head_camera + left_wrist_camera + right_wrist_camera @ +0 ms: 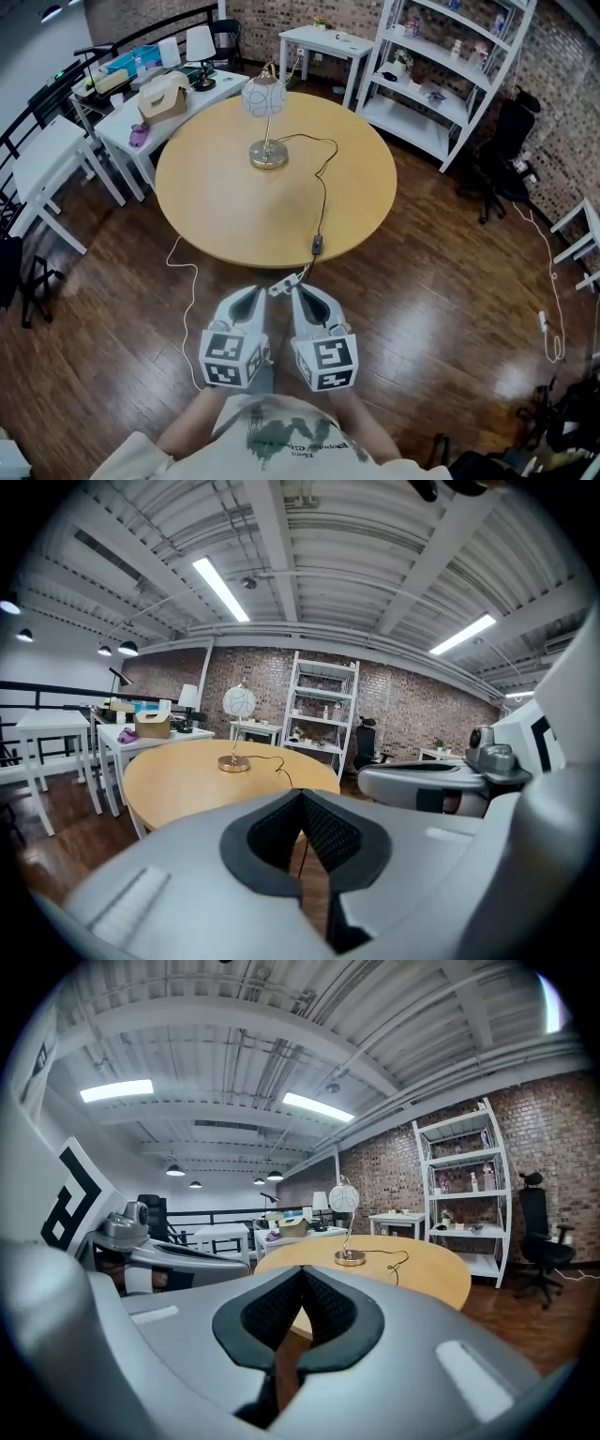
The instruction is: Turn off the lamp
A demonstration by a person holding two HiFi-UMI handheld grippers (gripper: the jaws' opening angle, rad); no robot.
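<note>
The lamp (pixel 264 98) has a pale globe shade on a brass stem and round base (pixel 268 156), and stands on the round wooden table (pixel 216 202). Whether it is lit I cannot tell. Its black cord runs to an inline switch (pixel 317 246) near the table's front edge. My left gripper (pixel 258 292) and right gripper (pixel 298 289) hang side by side just short of that edge, both shut with nothing between the jaws. The lamp (pixel 238 703) shows far ahead beyond my left gripper (pixel 302 795). In the right gripper view the lamp (pixel 344 1198) stands past my right gripper (pixel 302 1272).
A white plug (pixel 284 285) hangs below the table edge between the gripper tips, with a white cable (pixel 185 286) looping over the wood floor. White side tables (pixel 141 122) stand at the left, a white shelf unit (pixel 450 70) at the back right, a black office chair (pixel 502 164) at the right.
</note>
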